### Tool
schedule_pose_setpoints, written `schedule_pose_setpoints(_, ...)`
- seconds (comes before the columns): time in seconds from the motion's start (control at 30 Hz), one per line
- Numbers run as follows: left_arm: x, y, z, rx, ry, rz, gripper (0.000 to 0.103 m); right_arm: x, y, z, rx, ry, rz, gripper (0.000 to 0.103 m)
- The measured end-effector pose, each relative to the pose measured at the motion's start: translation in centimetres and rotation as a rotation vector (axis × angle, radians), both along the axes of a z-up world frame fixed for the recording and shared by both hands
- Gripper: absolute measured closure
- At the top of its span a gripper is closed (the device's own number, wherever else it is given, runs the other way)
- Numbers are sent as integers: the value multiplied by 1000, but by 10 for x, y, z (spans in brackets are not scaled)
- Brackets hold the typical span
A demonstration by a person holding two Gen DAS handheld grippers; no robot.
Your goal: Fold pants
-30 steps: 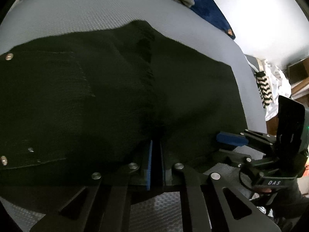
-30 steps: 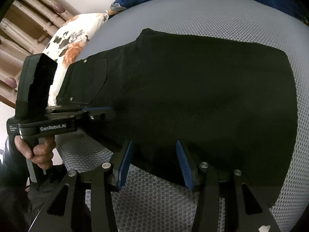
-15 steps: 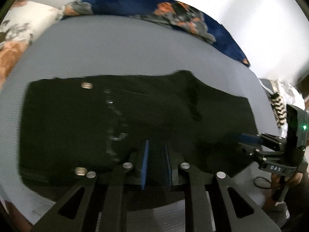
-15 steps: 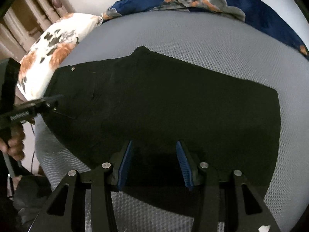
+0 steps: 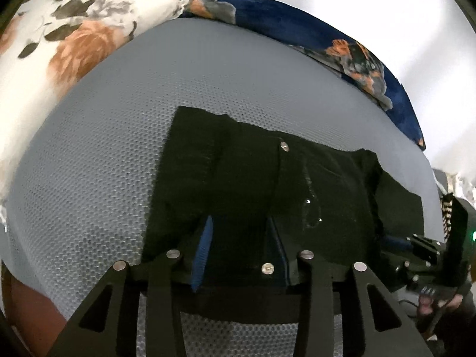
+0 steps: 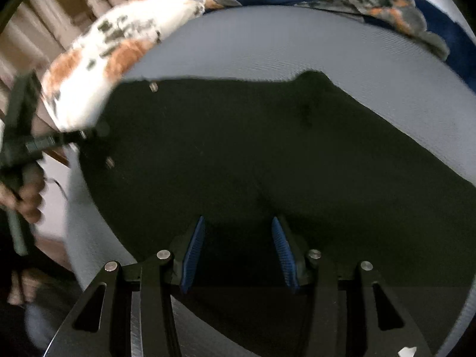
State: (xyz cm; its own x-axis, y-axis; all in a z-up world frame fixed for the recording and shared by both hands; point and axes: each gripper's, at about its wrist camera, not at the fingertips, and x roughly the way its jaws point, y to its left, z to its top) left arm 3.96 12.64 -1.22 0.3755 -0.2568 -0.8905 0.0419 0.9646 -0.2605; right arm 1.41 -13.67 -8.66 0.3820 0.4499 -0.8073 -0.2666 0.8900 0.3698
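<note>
Black pants (image 5: 267,193) lie flat on a grey mesh mattress (image 5: 104,163), with metal rivets showing near the pocket. My left gripper (image 5: 241,244) hovers over their near edge; its jaws are opening and the blue pads stand apart, pressing on nothing. In the right wrist view the pants (image 6: 267,148) fill the middle. My right gripper (image 6: 238,244) is open above their near edge, with dark cloth below the gap and nothing pinched. The right gripper (image 5: 398,242) sits at the pants' right end, and the left gripper (image 6: 86,136) at their left end, blurred.
A white floral pillow (image 5: 59,44) lies at the bed's far left, and a dark blue floral blanket (image 5: 342,47) along the back by the white wall. A hand (image 6: 26,199) holds the left tool. Bare mattress surrounds the pants. Wooden slats (image 6: 59,15) stand beyond the pillow.
My left gripper's pads have gone from shut together to well apart, and it has pulled back and leftward along the pants. My right gripper shifted sideways, jaws unchanged.
</note>
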Motion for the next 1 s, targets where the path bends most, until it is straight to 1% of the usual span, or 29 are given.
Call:
schedule_pose_setpoints(0.07,1,6,2,-35,5,-12,63,10,-13,14,-5,-49,-62,59)
schedule_pose_setpoints(0.13,-1,12,7,-62,-17,-27,62,20,-26,23,-25,-75,-124,59)
schedule_pose_setpoints(0.17,-2,14,11,-68,-35,-33,56,26,-32,25,-58,-86,-154,59)
schedule_pose_setpoints(0.2,-2,19,14,-56,-59,-34,49,33,-36,26,-123,-92,-188,59)
schedule_pose_setpoints(0.27,0,25,20,-14,-98,-37,46,45,-39,21,-196,-76,-223,58)
schedule_pose_setpoints(0.3,1,29,21,-4,-106,-41,45,50,-41,17,-214,-62,-237,58)
schedule_pose_setpoints(0.37,5,37,21,-5,-107,-31,45,60,-40,8,-230,-30,-245,58)
schedule_pose_setpoints(0.43,9,48,19,-23,-100,-7,44,68,-33,-1,-253,-8,-245,58)
schedule_pose_setpoints(0.5,13,57,15,-36,-83,14,44,75,-26,-1,-294,-38,-250,57)
schedule_pose_setpoints(0.6,13,68,8,-71,-46,14,44,86,-16,1,-327,-42,-235,57)
schedule_pose_setpoints(0.7,15,74,0,-113,-11,1,41,89,-20,5,-304,-31,-236,58)
schedule_pose_setpoints(0.83,19,78,-14,-156,51,-15,41,86,-30,14,-281,-33,-273,52)
schedule_pose_setpoints(0.87,20,78,-18,-165,65,-17,41,85,-33,16,-262,-30,-279,52)
schedule_pose_setpoints(0.93,22,78,-24,-193,84,-24,41,80,-43,21,-177,-15,-279,52)
schedule_pose_setpoints(1.0,24,79,-27,-223,91,-38,41,73,-55,27,-100,-6,-304,49)
